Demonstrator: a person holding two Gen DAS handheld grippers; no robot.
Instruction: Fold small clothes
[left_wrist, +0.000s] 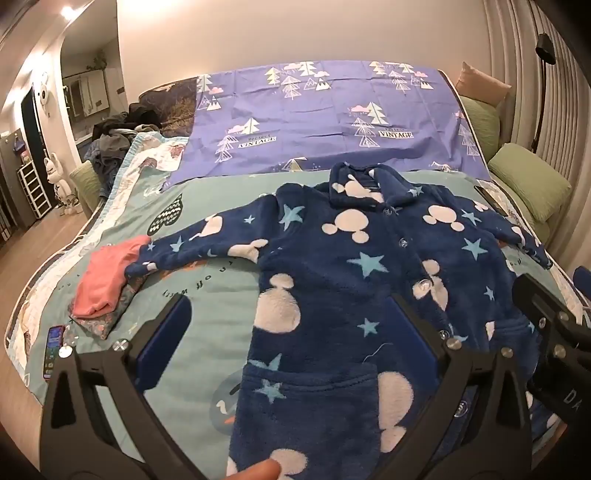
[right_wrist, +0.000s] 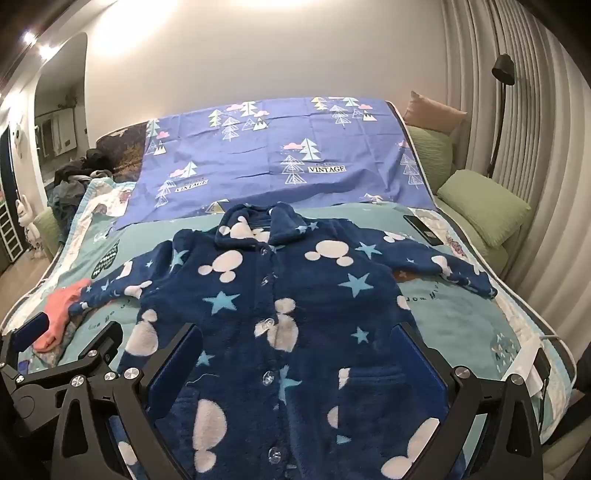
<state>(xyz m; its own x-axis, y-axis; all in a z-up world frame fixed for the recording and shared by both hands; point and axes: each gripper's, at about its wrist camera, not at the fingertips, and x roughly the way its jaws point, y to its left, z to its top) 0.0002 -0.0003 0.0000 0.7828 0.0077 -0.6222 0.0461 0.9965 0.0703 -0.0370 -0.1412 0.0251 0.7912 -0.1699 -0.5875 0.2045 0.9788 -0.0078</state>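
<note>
Both claws (left (left_wrist: 295, 332), right (right_wrist: 299, 354)) gape above the spread fleece top (right_wrist: 280, 295)

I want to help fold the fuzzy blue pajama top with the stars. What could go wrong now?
1. The pajama top's sleeve end lies on the pink cloth, so folding that sleeve might drag the pink cloth along.
2. Both the left gripper and the right gripper are open above thick fleece; they might pinch only the top layer.
3. A phone lies near the bed's edge; a tug on the bedding might knock it off.
</note>
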